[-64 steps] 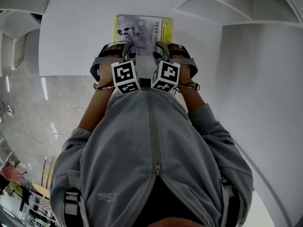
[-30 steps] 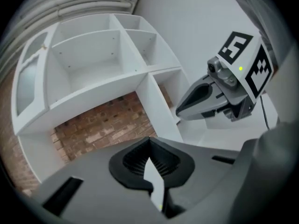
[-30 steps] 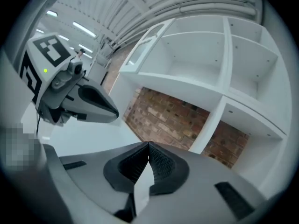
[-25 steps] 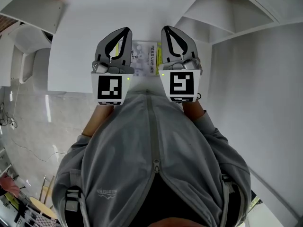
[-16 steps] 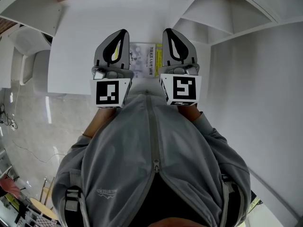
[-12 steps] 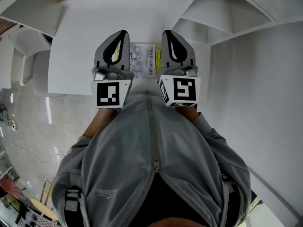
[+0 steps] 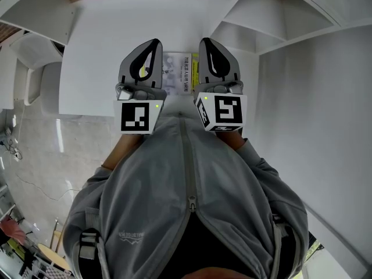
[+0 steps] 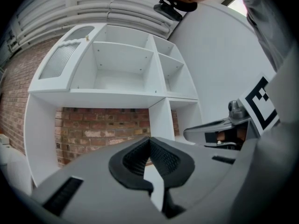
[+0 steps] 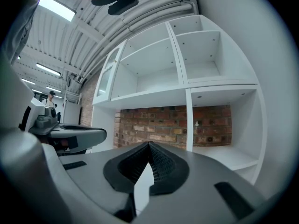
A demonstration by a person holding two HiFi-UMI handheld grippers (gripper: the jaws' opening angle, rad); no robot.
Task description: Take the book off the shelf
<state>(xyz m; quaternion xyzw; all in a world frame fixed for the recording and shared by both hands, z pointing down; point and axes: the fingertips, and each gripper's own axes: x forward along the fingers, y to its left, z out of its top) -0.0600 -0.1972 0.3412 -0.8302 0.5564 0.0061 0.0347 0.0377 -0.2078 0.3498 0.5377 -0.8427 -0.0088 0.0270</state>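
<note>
The book (image 7: 177, 73), with a pale cover and a yellow strip along its right side, lies flat on the white shelf ledge (image 7: 96, 51). Only a strip of it shows between my two grippers, which hover side by side above it and point level at the shelf. My left gripper (image 7: 154, 41) covers the book's left part and my right gripper (image 7: 204, 39) its right part. Both are shut with nothing between the pads. In the left gripper view (image 8: 150, 139) and the right gripper view (image 9: 149, 143) the jaws meet at the tips and the book is hidden.
A white shelf unit with bare compartments (image 8: 121, 69) (image 9: 154, 64) stands ahead, with a brick wall (image 9: 159, 122) behind its lower openings. A white upright panel (image 7: 314, 97) rises at the right. Tiled floor (image 7: 29, 150) lies to the left. The person's grey jacket (image 7: 186, 196) fills the lower head view.
Earlier the grippers sat low and rolled at the book's near edge; now they are higher and upright. In the last second both rolled a little and the left one edged right.
</note>
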